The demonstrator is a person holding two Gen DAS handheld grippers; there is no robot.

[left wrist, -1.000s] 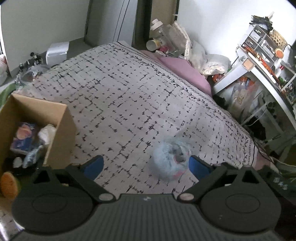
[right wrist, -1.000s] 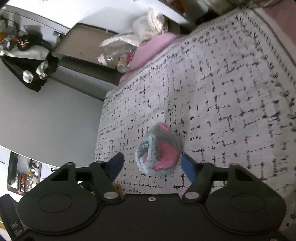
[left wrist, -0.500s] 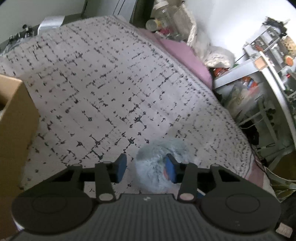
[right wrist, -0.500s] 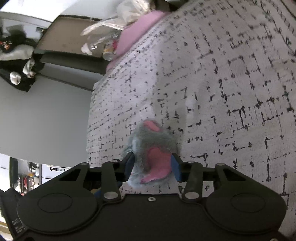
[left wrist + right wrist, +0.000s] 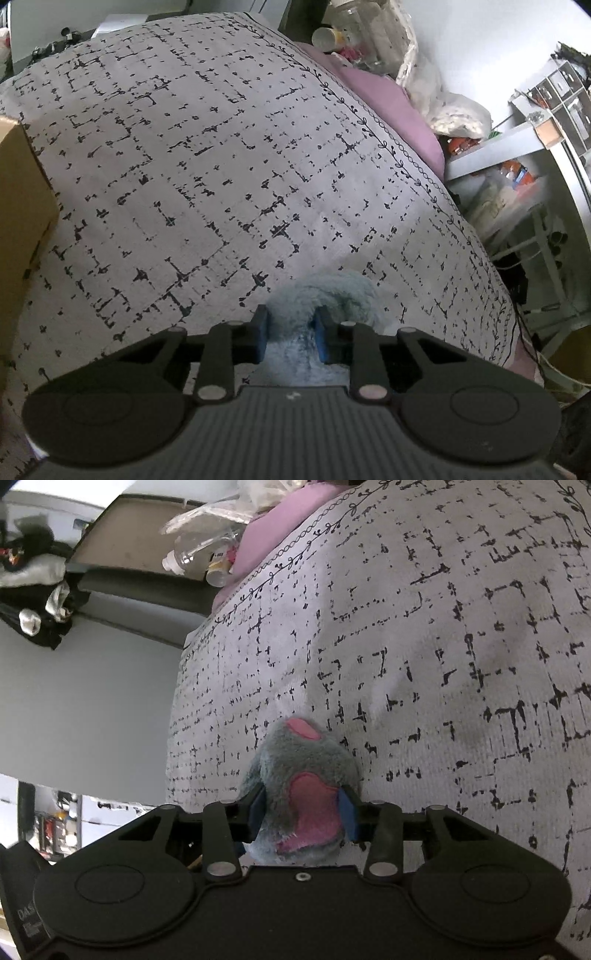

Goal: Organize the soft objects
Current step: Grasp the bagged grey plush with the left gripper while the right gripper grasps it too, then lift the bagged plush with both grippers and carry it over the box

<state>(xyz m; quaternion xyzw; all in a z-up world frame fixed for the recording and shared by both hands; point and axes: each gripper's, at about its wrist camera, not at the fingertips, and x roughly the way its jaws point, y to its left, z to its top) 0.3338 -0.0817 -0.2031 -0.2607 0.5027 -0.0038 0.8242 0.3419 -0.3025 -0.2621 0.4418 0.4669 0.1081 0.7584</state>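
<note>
One fuzzy plush toy (image 5: 325,295) here and two grippers, both squeezing it. It sits on the bedspread (image 5: 207,155), near the bed's front edge.

Going left to right in the left wrist view: one cardboard box (image 5: 22,206) pokes in at the far left edge, brown and flat-sided, standing on the bed well apart from the toy. Then a big stretch of pale woven cover with a broken black grid print and a little vine border along its far side. Low in the middle, the left gripper (image 5: 290,334) has its two blue pads pinched in tight on the toy's grey-blue fur, which bulges out past the fingertips. Further right a pink pillow (image 5: 391,99) lies along the bed edge, with a crumpled bag (image 5: 439,96) and a cup (image 5: 327,37) by it, then a cluttered white shelf unit (image 5: 517,147).

Right wrist view, same order: grey wall, a dark pile of clothes (image 5: 37,587) top left, one clear plastic bottle (image 5: 199,550) beside the pillow. The right gripper (image 5: 303,814) is clamped on the same toy; here you see shaggy grey fur with two pink felt patches, one between the pads and one at the far tip. The gripper bodies block the toy's near end.
</note>
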